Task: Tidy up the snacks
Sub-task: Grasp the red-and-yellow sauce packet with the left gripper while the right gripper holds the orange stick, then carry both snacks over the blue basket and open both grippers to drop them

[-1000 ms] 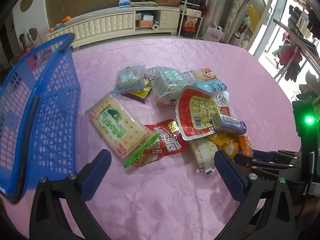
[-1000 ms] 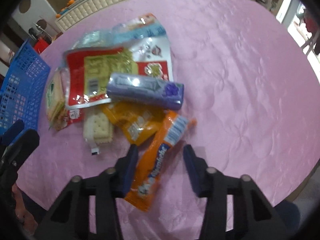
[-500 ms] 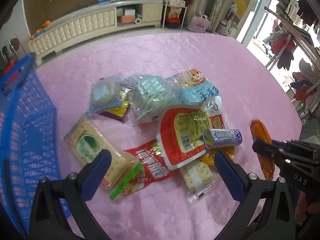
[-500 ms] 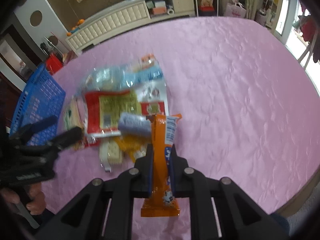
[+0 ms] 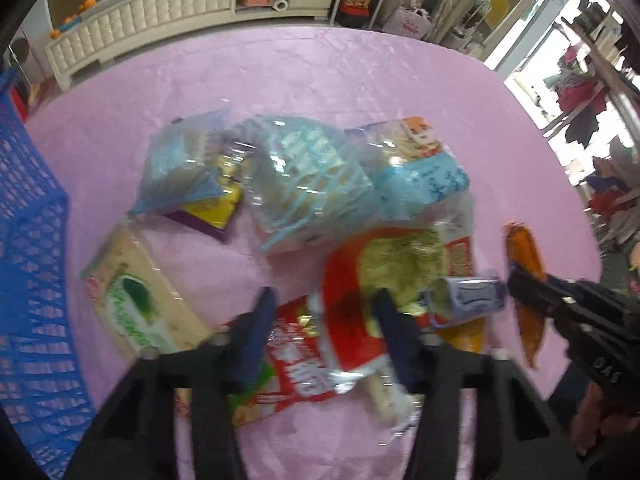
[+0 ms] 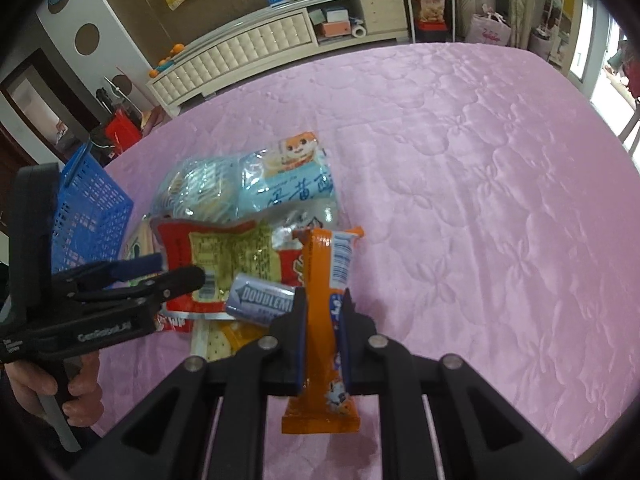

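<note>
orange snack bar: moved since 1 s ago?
Yes. The orange snack bar lay flat on the pink tablecloth beside the purple gum pack; now the right gripper holds it clamped, lifted above the cloth.

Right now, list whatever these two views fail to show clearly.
- Blue basket: interior cut off by the left wrist frame edge; in the right wrist view the left gripper blocks it.
- Red packet: print motion-blurred, left wrist view.
- Cracker pack: mostly buried under other snacks.
- Orange snack bar: its middle hidden by the right gripper jaws.
</note>
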A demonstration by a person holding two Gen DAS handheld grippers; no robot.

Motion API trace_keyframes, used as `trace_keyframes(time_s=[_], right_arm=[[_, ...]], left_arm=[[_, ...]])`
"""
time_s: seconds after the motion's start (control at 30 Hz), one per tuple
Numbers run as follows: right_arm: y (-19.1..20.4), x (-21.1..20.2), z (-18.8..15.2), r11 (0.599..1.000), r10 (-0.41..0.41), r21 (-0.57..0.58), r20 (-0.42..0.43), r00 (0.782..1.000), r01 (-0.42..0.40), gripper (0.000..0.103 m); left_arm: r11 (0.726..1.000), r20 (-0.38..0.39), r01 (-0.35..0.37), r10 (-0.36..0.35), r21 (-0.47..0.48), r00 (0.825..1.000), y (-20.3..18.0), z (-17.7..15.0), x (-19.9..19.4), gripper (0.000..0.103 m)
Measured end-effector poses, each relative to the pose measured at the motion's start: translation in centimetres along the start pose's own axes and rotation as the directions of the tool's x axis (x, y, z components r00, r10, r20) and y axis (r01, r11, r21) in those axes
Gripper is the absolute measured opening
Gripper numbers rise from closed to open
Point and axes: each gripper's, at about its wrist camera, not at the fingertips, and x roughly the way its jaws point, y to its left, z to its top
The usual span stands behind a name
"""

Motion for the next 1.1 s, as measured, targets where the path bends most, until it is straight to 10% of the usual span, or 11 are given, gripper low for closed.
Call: trace_keyframes(time_s=[0.3, 1.1], right_arm=[[0.6, -1.2, 0.2, 0.999, 0.037, 0.001, 0.02, 0.999, -0.037, 0.017], [14.3, -10.0, 4.1, 0.96, 0.206, -0.223, 0.154, 0.967, -0.169, 0.017]], left_arm=[[0.999, 0.052, 0.035, -0.036, 0.03, 0.998, -2.2, -0.3, -2.7, 0.001], [0.988, 0.394, -0.152, 0.136, 0.007, 0.909, 2.4, -4.3, -24.3, 0.0]])
